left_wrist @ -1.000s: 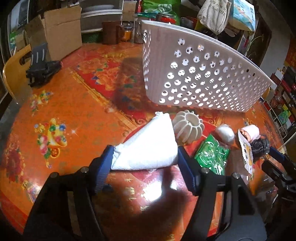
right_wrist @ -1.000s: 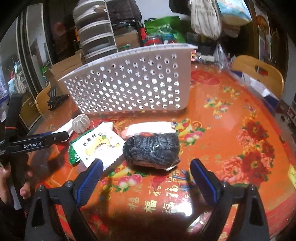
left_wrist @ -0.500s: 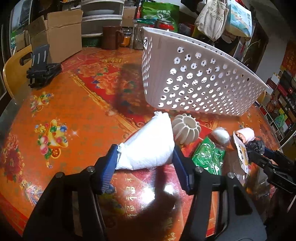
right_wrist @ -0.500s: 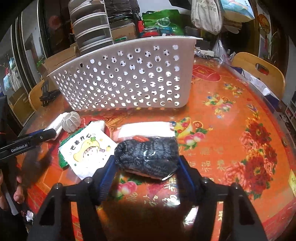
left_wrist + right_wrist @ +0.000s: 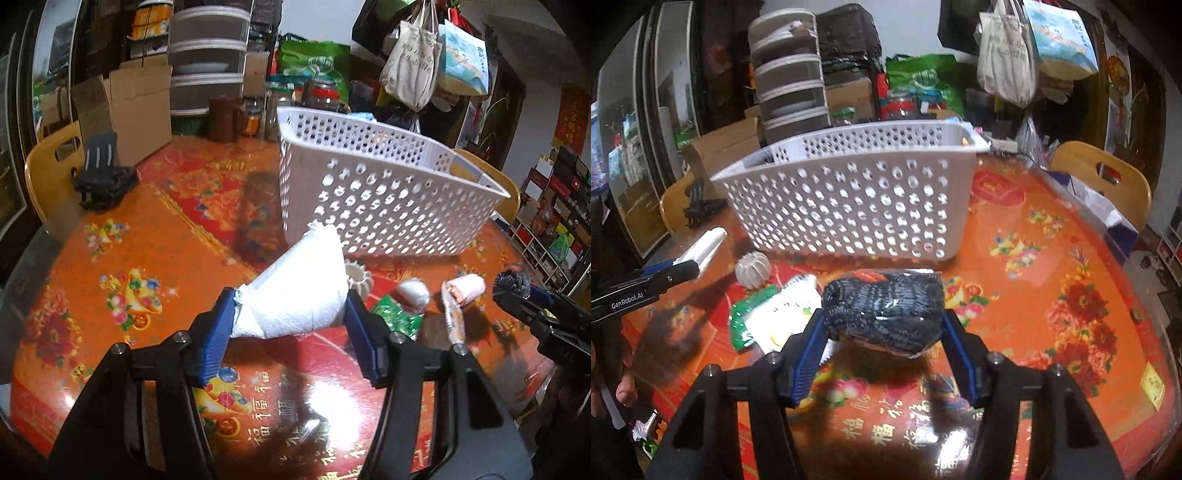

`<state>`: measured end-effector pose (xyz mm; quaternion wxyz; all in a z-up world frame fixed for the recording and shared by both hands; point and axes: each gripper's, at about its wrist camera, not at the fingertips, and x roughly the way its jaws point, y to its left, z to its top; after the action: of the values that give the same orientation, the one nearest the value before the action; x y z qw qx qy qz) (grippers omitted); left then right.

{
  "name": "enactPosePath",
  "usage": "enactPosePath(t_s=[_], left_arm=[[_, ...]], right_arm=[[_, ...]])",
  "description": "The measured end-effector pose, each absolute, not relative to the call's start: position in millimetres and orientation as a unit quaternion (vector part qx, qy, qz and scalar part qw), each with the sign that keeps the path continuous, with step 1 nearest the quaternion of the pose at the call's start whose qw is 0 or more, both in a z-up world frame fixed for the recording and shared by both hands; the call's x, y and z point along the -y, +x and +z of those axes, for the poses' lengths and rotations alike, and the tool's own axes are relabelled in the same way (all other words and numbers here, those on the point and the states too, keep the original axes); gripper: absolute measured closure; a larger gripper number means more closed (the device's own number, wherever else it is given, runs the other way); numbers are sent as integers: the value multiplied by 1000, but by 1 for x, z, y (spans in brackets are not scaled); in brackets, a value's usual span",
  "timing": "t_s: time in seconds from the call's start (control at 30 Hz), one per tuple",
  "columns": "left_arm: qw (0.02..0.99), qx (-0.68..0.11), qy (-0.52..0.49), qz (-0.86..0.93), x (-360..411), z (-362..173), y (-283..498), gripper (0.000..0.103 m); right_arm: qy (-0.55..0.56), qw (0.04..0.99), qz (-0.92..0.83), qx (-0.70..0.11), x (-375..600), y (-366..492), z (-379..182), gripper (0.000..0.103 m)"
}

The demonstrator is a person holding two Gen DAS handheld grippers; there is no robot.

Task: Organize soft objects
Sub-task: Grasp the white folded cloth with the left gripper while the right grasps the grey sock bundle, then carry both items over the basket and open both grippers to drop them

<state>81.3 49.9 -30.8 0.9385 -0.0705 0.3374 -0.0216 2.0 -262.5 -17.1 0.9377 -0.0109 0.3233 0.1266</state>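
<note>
A white pouch (image 5: 295, 291) is pinched between the jaws of the left gripper (image 5: 291, 325), raised off the desk (image 5: 129, 229) just before the white basket (image 5: 376, 195). A dark knitted bundle (image 5: 884, 310) is pinched by the right gripper (image 5: 886, 354), likewise lifted. Both loads should probably be carried up over the basket rim before release, with the squeeze kept gentle so the soft items are not crushed or dropped.

Black tool (image 5: 291, 328) arms, blue ribbed pads (image 5: 809, 354)
</note>
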Motion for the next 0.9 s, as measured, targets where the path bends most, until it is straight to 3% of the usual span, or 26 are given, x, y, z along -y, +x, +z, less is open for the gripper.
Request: enactPosePath(t_s=[0.57, 0.9], left_arm=[[956, -287, -42, -34, -32, 45, 70, 47], [959, -278, -29, -51, -25, 94, 101, 47]], right_arm=[[-30, 949, 157, -271, 255, 4, 51, 42], [-44, 951, 163, -261, 252, 35, 89, 42]])
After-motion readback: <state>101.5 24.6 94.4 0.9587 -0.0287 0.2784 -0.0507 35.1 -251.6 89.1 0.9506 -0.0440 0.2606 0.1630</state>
